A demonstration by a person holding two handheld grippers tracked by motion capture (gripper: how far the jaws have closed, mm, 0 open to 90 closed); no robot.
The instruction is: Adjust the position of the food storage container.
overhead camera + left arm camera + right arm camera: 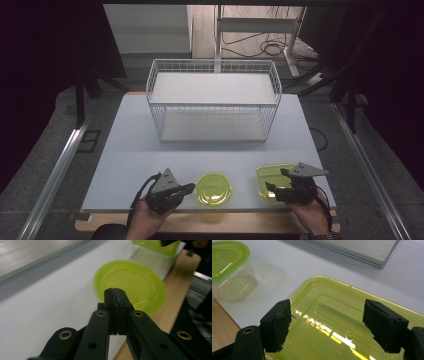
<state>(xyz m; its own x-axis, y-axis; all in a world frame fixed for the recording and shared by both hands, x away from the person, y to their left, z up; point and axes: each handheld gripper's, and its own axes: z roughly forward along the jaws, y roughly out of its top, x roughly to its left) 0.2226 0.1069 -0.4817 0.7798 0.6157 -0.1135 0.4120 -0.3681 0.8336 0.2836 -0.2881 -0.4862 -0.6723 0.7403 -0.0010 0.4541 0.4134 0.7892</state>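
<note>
The person's forearms come in from the bottom edge of the high view, each hand wrapped around its tool near the front edge of the white table (130, 150). The left tongs (189, 188) lie low and angled toward the right, tips just beside the round tub (213, 189); in the left gripper view the left tongs' jaws are pressed flat together with nothing between them, pointing at the tub's green lid. The right tongs (270, 189) point left, hovering over the near left part of the square box (272, 175); in the right gripper view the jaws stand wide apart above the box's lid, one on each side of the frame, and whether they touch it cannot be told.

The round tub has a clear body and a bright yellow-green lid, and sits near the table's front edge between the two hands. The square box carries a translucent yellow-green lid with a raised stepped rim, catching glare from the lights. It stands to the right of the tub, apart from it. A white wire basket (214, 100) stands farther back on the table.
</note>
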